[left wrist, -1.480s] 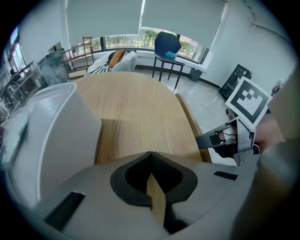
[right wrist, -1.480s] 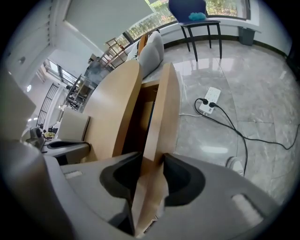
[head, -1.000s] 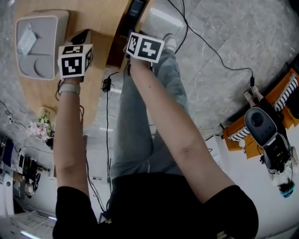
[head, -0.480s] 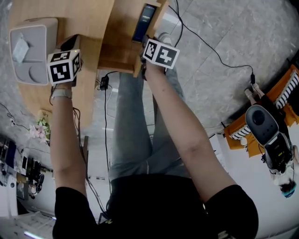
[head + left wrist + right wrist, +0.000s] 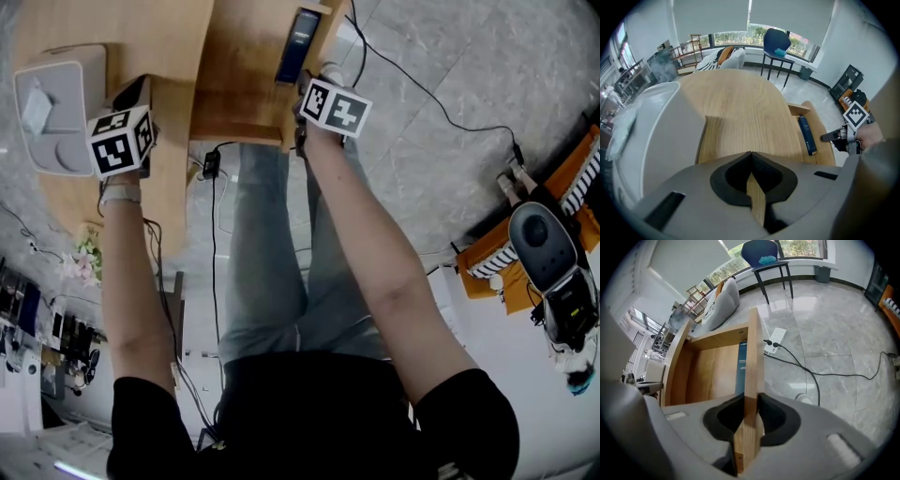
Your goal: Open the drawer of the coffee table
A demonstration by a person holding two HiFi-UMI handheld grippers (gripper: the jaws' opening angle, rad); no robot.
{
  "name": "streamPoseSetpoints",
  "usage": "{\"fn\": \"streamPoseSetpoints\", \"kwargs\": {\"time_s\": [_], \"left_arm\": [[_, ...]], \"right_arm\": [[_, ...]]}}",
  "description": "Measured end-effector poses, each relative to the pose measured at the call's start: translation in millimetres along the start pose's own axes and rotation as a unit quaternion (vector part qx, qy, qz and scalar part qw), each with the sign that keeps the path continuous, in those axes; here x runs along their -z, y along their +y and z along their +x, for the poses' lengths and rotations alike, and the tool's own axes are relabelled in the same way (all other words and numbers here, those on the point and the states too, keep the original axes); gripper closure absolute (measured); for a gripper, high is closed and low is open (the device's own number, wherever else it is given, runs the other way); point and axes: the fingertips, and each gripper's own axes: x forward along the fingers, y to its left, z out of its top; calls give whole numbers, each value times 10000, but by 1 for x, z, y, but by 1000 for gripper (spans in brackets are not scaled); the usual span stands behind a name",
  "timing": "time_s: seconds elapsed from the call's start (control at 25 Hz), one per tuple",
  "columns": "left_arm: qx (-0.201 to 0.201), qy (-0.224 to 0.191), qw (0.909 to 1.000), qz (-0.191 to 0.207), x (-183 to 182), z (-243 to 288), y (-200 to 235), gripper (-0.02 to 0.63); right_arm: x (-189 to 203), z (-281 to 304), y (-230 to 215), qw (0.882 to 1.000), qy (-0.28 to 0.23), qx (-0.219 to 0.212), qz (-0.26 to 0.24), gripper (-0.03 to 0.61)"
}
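Two grippers: right gripper [image 5: 749,423] jaws, just been closing, pinch the front board of the drawer [image 5: 234,75], which stands well out of the coffee table [image 5: 141,28]; left gripper [image 5: 751,159] closed, empty, above the top. Pull straight and level, no twisting.

Your arms reach steeply down: your grey left gripper [image 5: 751,158] has its jaws together; your grey right gripper [image 5: 750,398], jaws just closing, pinches the wooden drawer front [image 5: 753,348].

Light wooden drawer [image 5: 234,84] pulled open from coffee table [image 5: 155,28] side.
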Motion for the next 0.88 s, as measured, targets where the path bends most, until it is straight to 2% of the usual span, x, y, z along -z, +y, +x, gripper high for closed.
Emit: {"fn": "streamPoseSetpoints", "kwargs": {"time_s": [0.88], "left_arm": [[-44,-51,9999,88,2,-4,0,603]], "right_arm": [[6,36,-18,9997,219,-61,58,512]]}}
